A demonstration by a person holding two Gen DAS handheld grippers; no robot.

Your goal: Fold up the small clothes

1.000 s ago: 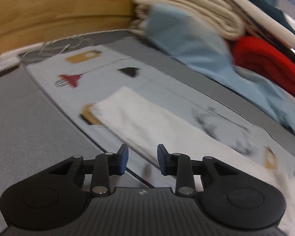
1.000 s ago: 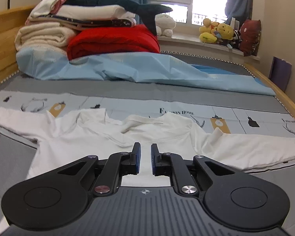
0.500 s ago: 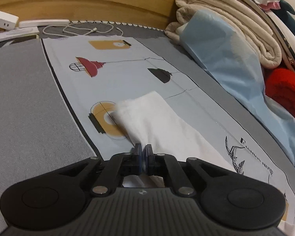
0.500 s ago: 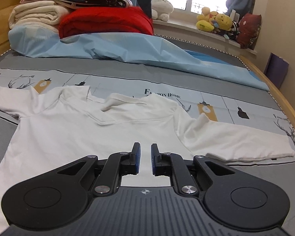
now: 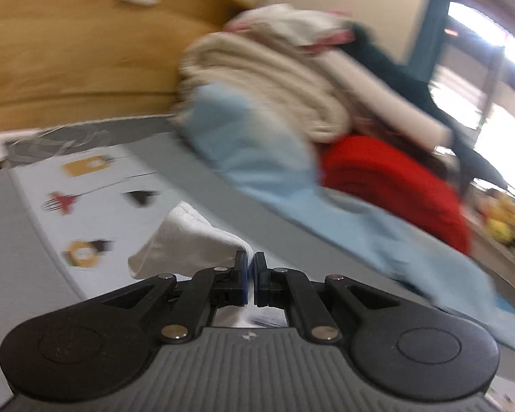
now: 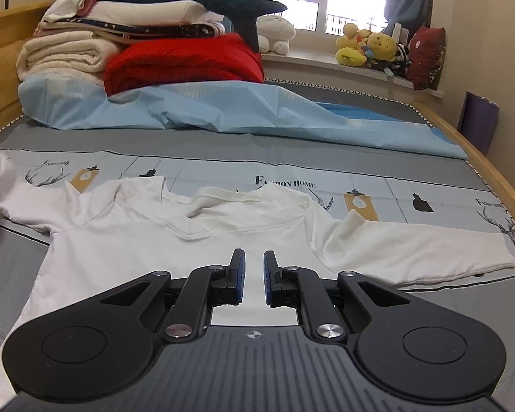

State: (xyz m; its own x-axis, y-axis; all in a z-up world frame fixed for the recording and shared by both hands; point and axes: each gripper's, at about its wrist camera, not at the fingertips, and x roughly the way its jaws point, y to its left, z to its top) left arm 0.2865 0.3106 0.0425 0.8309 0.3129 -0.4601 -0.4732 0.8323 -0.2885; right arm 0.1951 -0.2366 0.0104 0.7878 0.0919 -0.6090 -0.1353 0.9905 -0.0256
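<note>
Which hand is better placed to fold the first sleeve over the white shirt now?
Left: the left gripper has its fingers shut on a sleeve, lifted off the bed. The right gripper holds nothing above the shirt body.

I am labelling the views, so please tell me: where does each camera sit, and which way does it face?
Left wrist: on the left gripper, shut on the white shirt's sleeve, facing the headboard corner.
Right wrist: on the right gripper, over the shirt's body, facing the window.
Shared: shirt, red blanket, blue sheet.
</note>
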